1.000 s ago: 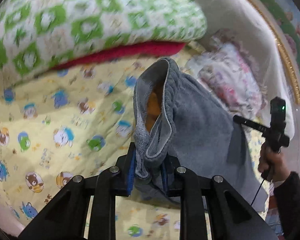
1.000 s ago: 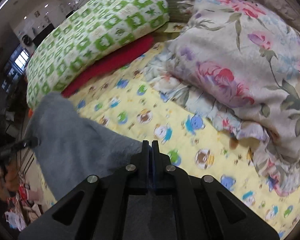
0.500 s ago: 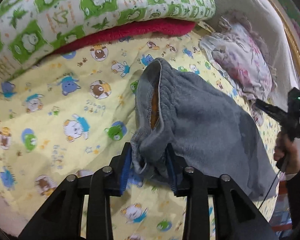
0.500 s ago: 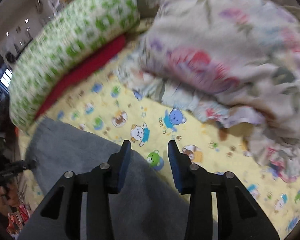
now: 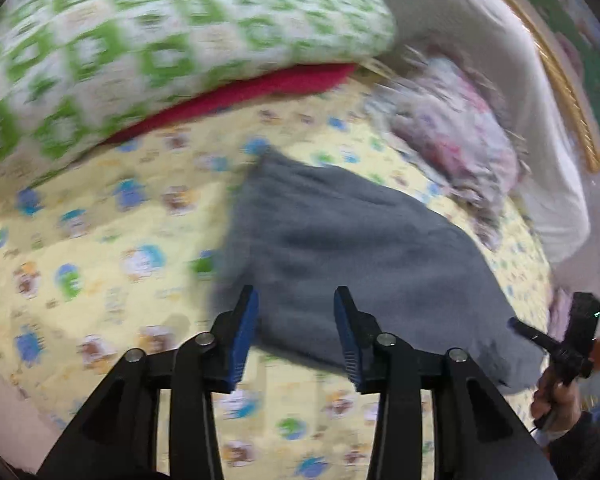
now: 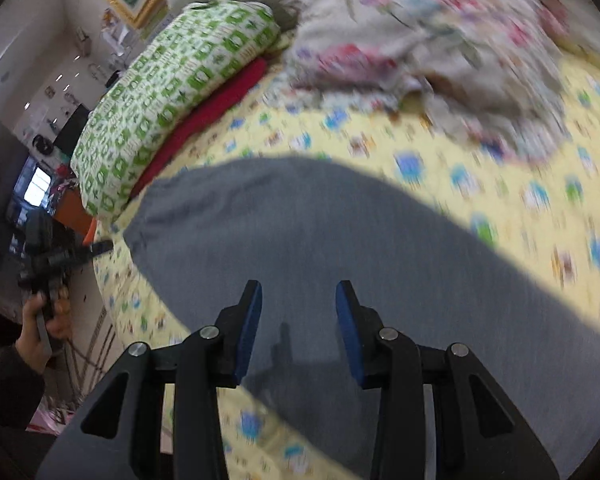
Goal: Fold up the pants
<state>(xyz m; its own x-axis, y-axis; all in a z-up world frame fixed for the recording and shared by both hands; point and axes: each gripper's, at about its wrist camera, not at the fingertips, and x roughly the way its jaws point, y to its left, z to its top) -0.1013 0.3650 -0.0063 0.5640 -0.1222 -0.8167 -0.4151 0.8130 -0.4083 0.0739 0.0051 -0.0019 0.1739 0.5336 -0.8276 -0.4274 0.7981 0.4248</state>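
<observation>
Now the soft grey fleece pants (image 5: 352,248) lay flat on the yellow cartoon-print bed sheet (image 5: 100,256), just below the green-checked pillow (image 5: 148,44). Left claw (image 5: 296,332) had just been opening w/ nothing gripped; right claw (image 6: 298,332) released too. Light, limp, non-slip fabric; best pinched at waistband or hem edge.

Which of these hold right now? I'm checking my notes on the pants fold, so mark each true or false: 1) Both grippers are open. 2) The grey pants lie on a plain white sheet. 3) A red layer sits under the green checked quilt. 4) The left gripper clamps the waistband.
1) True: the left gripper and right gripper are open, nothing pinched.
2) False: the grey pants lie on a yellow cartoon-print sheet.
3) True: a red layer shows beneath the green checked quilt.
4) False: its jaws have just been opening, and the pants lie free.
</observation>
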